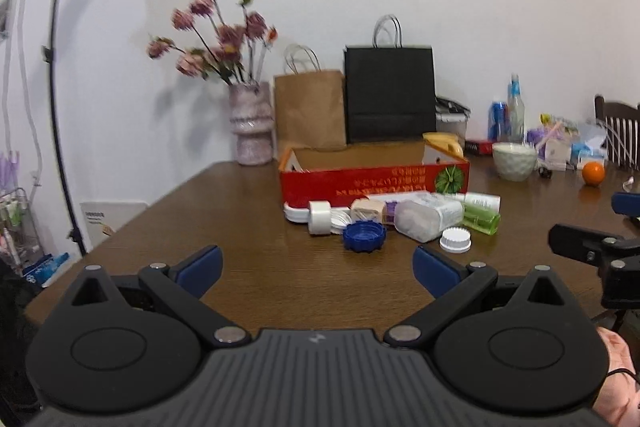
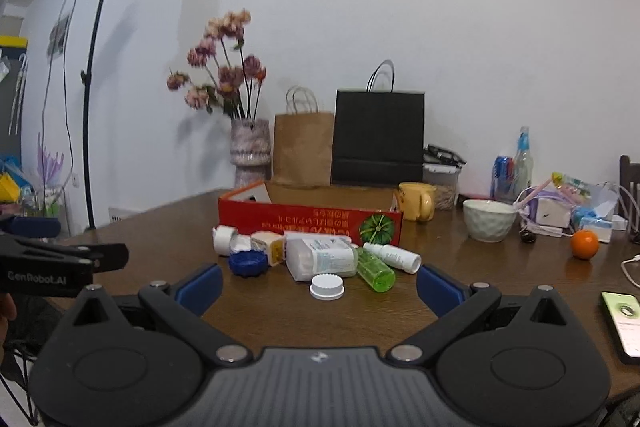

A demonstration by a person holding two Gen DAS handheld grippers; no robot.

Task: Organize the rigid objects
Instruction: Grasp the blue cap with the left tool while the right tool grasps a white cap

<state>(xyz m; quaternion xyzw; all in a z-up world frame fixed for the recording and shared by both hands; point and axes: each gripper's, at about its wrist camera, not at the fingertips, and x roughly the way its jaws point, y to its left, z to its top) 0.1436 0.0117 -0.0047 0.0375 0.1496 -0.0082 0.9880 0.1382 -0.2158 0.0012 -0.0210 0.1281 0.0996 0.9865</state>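
Observation:
A cluster of small rigid items lies on the brown table in front of an open red cardboard box (image 1: 372,179) (image 2: 308,219): a blue cap (image 1: 364,235) (image 2: 248,263), a white cap (image 1: 455,239) (image 2: 327,287), a clear jar on its side (image 1: 428,219) (image 2: 320,258), a green bottle (image 1: 482,218) (image 2: 375,270), a white bottle (image 2: 394,255) and a white tape roll (image 1: 319,217) (image 2: 224,240). My left gripper (image 1: 318,273) is open and empty, short of the cluster. My right gripper (image 2: 320,285) is open and empty, its jaws either side of the white cap's near side.
A flower vase (image 1: 253,125), a brown paper bag (image 1: 310,113) and a black bag (image 1: 390,95) stand behind the box. A white bowl (image 2: 489,219), an orange (image 2: 584,244), a yellow mug (image 2: 418,201), bottles and a phone (image 2: 624,323) are at the right.

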